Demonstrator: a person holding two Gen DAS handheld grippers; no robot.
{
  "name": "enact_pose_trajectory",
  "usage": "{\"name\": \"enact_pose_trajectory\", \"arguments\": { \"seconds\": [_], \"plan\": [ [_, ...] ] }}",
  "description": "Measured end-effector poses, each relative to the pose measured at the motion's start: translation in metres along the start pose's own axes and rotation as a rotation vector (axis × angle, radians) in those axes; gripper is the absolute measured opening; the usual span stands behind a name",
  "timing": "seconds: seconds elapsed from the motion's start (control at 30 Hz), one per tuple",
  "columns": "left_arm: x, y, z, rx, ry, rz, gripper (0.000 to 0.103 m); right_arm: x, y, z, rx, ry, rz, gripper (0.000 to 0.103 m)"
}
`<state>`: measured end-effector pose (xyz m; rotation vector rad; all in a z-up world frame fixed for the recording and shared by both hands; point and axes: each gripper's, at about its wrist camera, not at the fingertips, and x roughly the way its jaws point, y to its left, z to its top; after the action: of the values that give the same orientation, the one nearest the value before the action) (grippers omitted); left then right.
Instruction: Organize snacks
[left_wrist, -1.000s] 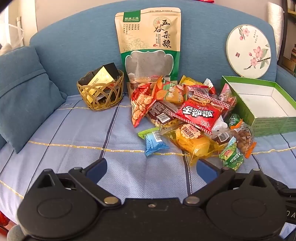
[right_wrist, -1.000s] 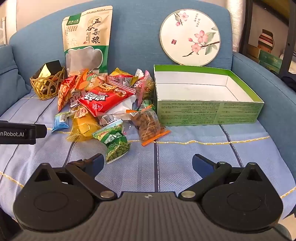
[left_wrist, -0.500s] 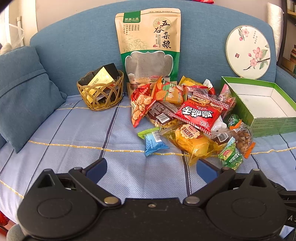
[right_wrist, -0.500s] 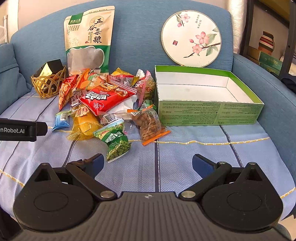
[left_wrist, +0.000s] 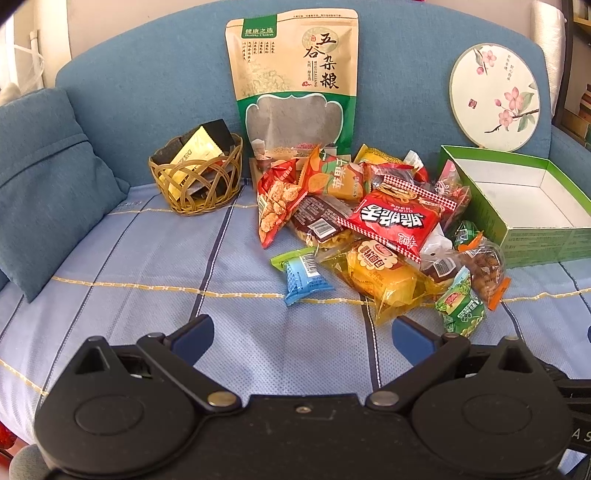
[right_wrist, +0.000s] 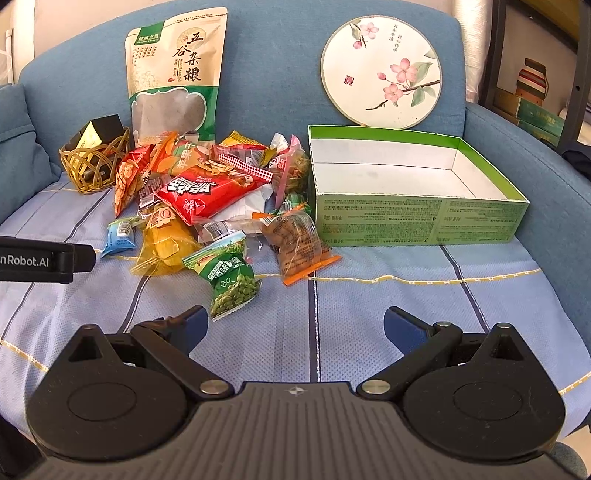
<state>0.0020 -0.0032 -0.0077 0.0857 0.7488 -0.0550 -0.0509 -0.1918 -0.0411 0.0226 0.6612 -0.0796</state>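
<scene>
A heap of snack packets lies on the blue sofa seat: a red packet (left_wrist: 397, 221) (right_wrist: 207, 190) on top, a yellow bread pack (left_wrist: 384, 277) (right_wrist: 164, 243), a small blue packet (left_wrist: 304, 275) (right_wrist: 120, 234), a green pea packet (left_wrist: 461, 308) (right_wrist: 231, 284) and a nut packet (right_wrist: 295, 243). An open green box (right_wrist: 417, 221) (left_wrist: 532, 243) stands to their right, white inside. My left gripper (left_wrist: 301, 332) hovers open in front of the heap. My right gripper (right_wrist: 293, 326) is open too, just short of the pea packet.
A large grain pouch (left_wrist: 295, 85) (right_wrist: 175, 74) and a round floral fan (right_wrist: 380, 72) lean on the backrest. A wicker basket (left_wrist: 197, 181) with dark and gold packets sits left of the heap. A blue cushion (left_wrist: 48, 184) lies at the left. The left gripper's side (right_wrist: 40, 260) shows in the right wrist view.
Both grippers have crept forward a little toward the snack heap and stay open. Nothing on the sofa has moved.
</scene>
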Motion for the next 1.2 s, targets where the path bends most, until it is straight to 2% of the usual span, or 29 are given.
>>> {"name": "enact_pose_trajectory", "arguments": {
  "seconds": [0.57,0.67,0.8,1.0,1.1,1.13,1.2],
  "plan": [
    [0.0,-0.001,-0.001,-0.001,0.0,-0.004,0.103,0.001,0.0,-0.001,0.006,-0.004,-0.001,0.103],
    [0.0,0.004,-0.001,-0.016,0.002,-0.045,0.103,0.002,-0.001,-0.002,0.011,-0.014,0.032,0.103],
    [-0.002,0.011,-0.002,0.012,-0.03,-0.062,0.103,0.018,0.004,-0.002,-0.069,0.025,0.073,0.103],
    [-0.001,0.031,0.002,-0.037,-0.005,-0.163,0.103,0.05,0.02,0.006,-0.176,-0.064,0.219,0.103],
    [0.003,0.031,0.004,-0.008,-0.002,-0.184,0.103,0.067,0.033,0.008,-0.244,-0.09,0.212,0.103],
    [0.006,0.031,0.006,0.008,-0.003,-0.181,0.103,0.071,0.035,0.007,-0.259,-0.086,0.2,0.07],
    [0.017,0.032,0.012,0.032,-0.005,-0.166,0.101,0.075,0.033,0.004,-0.24,-0.066,0.204,0.066]
  ]
}}
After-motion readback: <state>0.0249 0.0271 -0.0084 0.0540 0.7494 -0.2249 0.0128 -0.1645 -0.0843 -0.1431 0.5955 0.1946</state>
